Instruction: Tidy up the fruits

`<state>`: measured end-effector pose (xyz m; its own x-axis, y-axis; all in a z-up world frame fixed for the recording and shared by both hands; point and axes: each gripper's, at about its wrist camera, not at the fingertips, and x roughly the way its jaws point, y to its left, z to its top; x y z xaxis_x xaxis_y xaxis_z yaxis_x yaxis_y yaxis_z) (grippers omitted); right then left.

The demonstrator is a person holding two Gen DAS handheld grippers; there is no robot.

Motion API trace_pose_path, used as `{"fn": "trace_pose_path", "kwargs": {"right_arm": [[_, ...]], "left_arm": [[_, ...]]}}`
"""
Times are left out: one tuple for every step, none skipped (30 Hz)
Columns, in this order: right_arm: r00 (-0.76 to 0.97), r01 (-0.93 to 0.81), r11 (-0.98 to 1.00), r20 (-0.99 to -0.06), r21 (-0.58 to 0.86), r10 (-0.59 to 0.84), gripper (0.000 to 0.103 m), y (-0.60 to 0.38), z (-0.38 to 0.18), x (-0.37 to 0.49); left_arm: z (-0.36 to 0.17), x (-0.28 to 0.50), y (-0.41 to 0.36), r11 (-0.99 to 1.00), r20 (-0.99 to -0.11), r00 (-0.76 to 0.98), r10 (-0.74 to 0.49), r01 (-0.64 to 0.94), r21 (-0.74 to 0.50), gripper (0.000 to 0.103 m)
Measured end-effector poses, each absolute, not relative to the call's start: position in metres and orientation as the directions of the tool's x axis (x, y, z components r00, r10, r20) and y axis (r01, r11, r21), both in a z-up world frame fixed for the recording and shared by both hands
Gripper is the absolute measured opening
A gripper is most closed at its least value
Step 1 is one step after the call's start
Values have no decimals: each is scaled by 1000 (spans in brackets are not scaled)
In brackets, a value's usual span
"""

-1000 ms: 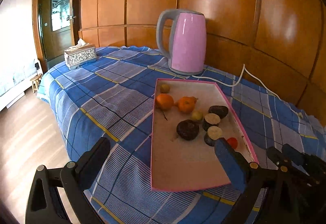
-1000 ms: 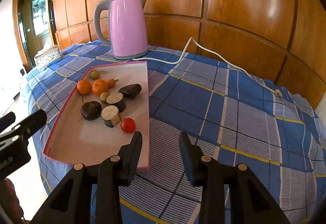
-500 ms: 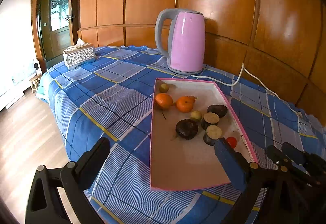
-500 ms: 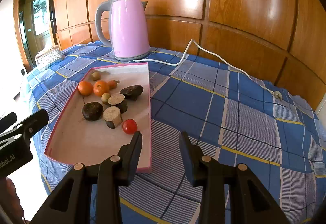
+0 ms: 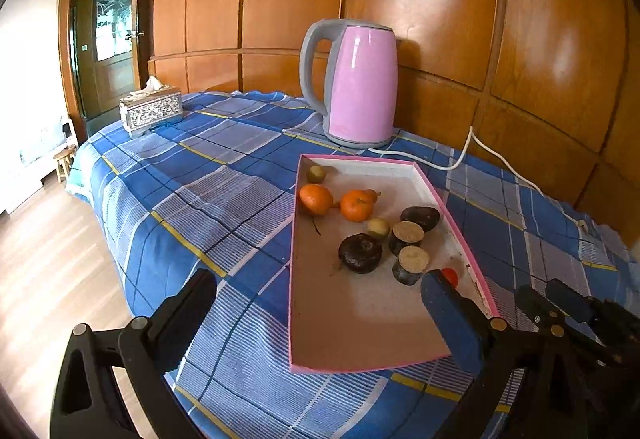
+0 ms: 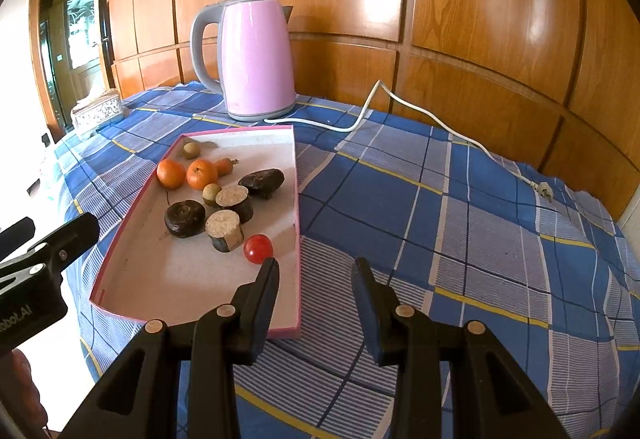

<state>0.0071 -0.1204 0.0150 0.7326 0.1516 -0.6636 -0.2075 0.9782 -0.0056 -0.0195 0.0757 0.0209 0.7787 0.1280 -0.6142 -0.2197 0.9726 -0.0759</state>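
Just ahead of the right hand-held gripper [image 6: 314, 273], released and empty, the cherry tomato [image 6: 258, 248] is sitting nearest in the tray [image 6: 298, 175].

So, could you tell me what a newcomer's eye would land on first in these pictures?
Probably the pink kettle, upright at the far edge of the blue checked tablecloth against the wood panelling. Next, the pink-rimmed tray in front of it, holding two oranges, dark cut pieces and one small red tomato.
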Motion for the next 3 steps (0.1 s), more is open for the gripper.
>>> {"fn": "trace_pose_path", "kwargs": {"right_arm": [[732,-208,978,-664,-6,152,38,-120,15,7],[732,-208,978,-664,-6,151,38,-120,15,7],[732,-208,978,-664,-5,153,38,-120,15,7]], "left_arm": [[21,-19,76,972,-615,778,125,-220,-80,103],[20,-19,76,972,-618,777,122,-219,-83,103],[20,-18,76,973,-623,773,118,-217,-85,103]]}}
